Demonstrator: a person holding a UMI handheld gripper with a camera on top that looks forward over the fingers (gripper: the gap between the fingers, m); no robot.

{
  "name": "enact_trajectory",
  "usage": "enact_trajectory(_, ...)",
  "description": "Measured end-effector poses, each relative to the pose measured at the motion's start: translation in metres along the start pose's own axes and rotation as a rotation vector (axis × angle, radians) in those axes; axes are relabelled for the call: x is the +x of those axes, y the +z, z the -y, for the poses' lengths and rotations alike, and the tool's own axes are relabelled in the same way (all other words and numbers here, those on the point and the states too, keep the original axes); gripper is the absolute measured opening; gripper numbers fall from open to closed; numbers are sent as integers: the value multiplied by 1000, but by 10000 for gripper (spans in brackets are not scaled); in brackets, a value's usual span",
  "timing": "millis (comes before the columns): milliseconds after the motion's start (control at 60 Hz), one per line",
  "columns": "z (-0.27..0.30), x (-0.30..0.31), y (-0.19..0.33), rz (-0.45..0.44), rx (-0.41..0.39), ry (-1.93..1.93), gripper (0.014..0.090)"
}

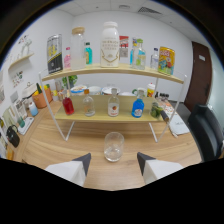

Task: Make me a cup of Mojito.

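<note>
Bare tabletop (pixel 55 145) flanks the clear glass (pixel 114 146); the two-tier wooden shelf (pixel 112 116) behind the glass, crowded with bottles, blocks passage beyond it.

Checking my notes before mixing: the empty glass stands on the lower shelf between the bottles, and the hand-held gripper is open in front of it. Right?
Not quite. The gripper view shows the glass standing on the wooden table, in front of the shelf rack, not on its lower shelf. The rest holds: the hand-held gripper is open, the glass just ahead of its fingers.

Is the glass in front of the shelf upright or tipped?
Upright: the glass stands on the table, rim up, just ahead of the open gripper.
</note>
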Motion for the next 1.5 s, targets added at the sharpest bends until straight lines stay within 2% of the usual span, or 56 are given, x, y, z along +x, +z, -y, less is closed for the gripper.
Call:
enact_trajectory(267, -8, -5, -13, -11, 0, -13, 860)
enact_trajectory(383, -31, 0, -19, -25, -40, -14, 860)
enact_trajectory(517, -58, 17, -26, -30, -78, 0, 859)
enact_trajectory(667, -66, 55, -25, -21, -85, -6, 860)
enact_trajectory(850, -24, 95, -11, 14, -31, 3, 861)
enact_trajectory(1050, 33, 138, 38, 39, 7, 12, 860)
enact_trajectory(1233, 64, 157, 86, 65, -2, 27, 846)
enact_trajectory(1350, 69, 165, 113, 65, -42, 35, 796)
enact_trajectory(1500, 71, 169, 135, 61, -76, 50, 597)
